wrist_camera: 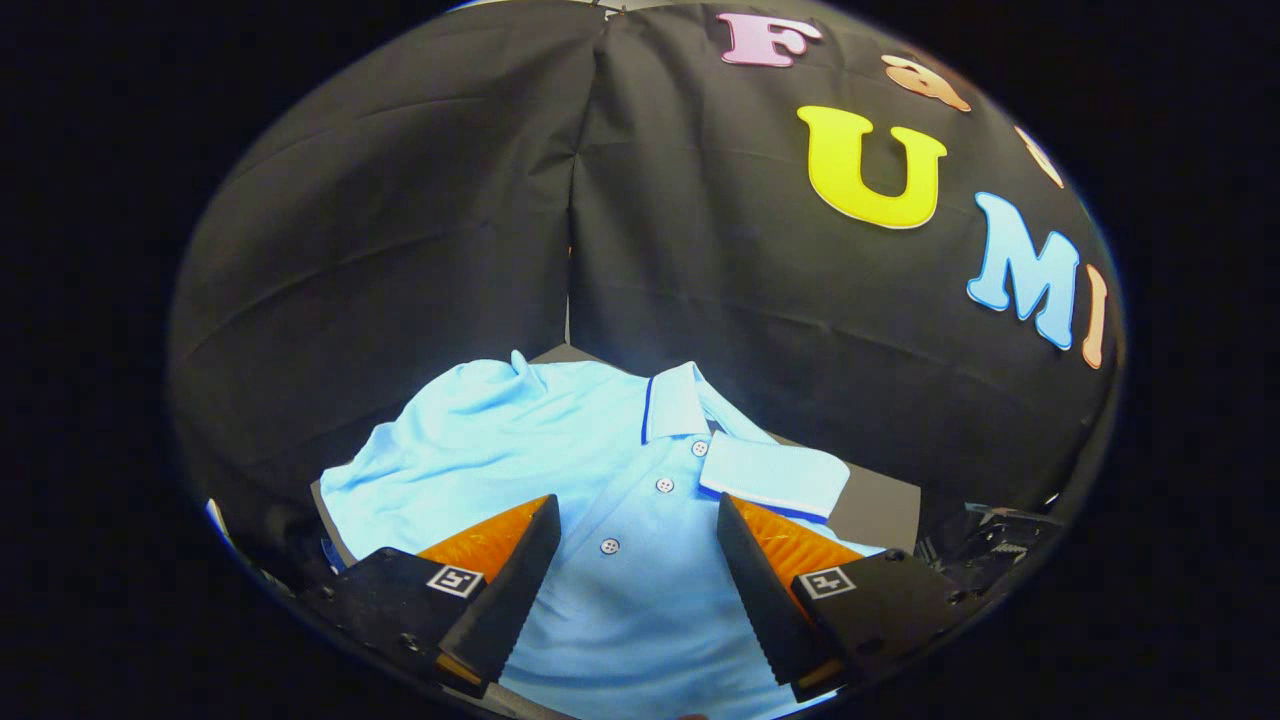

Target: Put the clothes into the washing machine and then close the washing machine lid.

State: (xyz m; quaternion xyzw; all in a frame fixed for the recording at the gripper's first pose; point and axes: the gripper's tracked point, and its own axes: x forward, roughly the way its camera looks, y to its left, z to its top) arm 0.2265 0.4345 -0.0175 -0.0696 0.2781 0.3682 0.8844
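Note:
A light blue polo shirt with a white collar edged in dark blue and white buttons lies spread on a grey surface. My gripper hovers just over the shirt's button placket, fingers wide apart. The placket and the lowest visible button lie between the fingers, and neither finger presses on the cloth. The collar lies just beyond the fingertips.
The black cloth wall rises close behind the shirt and wraps around both sides. A dark object sits off the grey surface's edge beside the right finger. Bare grey surface shows past the collar on that side.

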